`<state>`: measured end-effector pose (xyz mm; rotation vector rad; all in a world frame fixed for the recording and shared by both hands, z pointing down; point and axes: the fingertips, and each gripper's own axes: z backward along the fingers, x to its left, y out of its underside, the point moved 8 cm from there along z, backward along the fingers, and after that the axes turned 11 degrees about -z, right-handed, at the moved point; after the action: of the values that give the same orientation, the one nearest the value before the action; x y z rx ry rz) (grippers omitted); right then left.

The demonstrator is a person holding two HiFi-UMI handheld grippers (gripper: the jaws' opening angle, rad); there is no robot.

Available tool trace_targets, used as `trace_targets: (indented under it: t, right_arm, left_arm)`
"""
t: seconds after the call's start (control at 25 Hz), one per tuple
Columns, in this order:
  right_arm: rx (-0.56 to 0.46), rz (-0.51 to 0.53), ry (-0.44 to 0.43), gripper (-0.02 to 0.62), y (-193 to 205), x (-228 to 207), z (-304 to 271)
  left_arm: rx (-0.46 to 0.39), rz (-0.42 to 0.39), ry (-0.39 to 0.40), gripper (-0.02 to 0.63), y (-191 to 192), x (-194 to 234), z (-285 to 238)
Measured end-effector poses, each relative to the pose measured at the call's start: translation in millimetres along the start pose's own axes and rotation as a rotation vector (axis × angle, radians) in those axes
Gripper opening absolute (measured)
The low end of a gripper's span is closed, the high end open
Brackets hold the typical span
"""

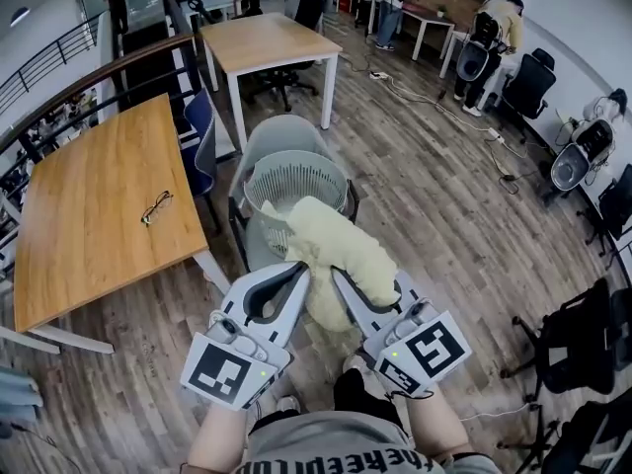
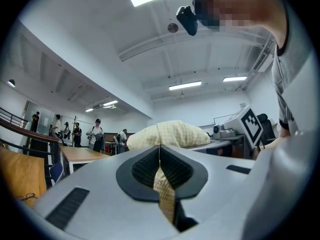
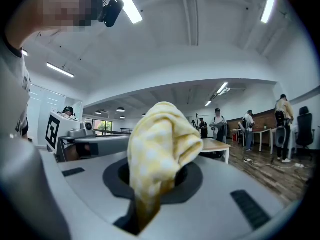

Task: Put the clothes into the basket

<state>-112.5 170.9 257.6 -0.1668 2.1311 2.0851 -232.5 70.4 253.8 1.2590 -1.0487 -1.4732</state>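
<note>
While both hand-held grippers [image 1: 300, 273] [image 1: 339, 278] clamp it, yellow garment [image 1: 346, 250] hangs near basket [image 1: 296, 160].

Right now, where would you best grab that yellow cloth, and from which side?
Its near edge, from the person's side, as the left gripper and right gripper hold it. The yellow cloth is limp and bunched, so pinched folds likely hold best.

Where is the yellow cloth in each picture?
Head view: the yellow checked cloth is in the middle, overlapping the near rim of the white basket.
Left gripper view: centre, pinched in the jaws and bulging above them.
Right gripper view: centre, bunched up out of the jaws.
Shared landmark: the wooden table with white legs, beyond the cloth.
</note>
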Motion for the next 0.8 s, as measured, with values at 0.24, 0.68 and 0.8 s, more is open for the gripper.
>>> trace_targets:
  t: [0.24,0.68,0.8]
  right_arm:
    - [0.0,0.005,-0.055,0.066,-16.5,-46.9,-5.4]
    - [0.013,-0.014,-0.16,0.066,-31.6,-122.9,-5.5]
    - [0.012,-0.018,-0.191,0.066,-34.3,-140.5,-4.5]
  left_arm:
    - [0.001,-0.01,-0.05,0.015,0.5,0.4,-44.3]
    - [0.066,-0.01,-0.138,0.015,5.9,-16.2,-113.3]
    - [0.081,-0.014,-0.166,0.015,7.5,-21.2,-127.6]
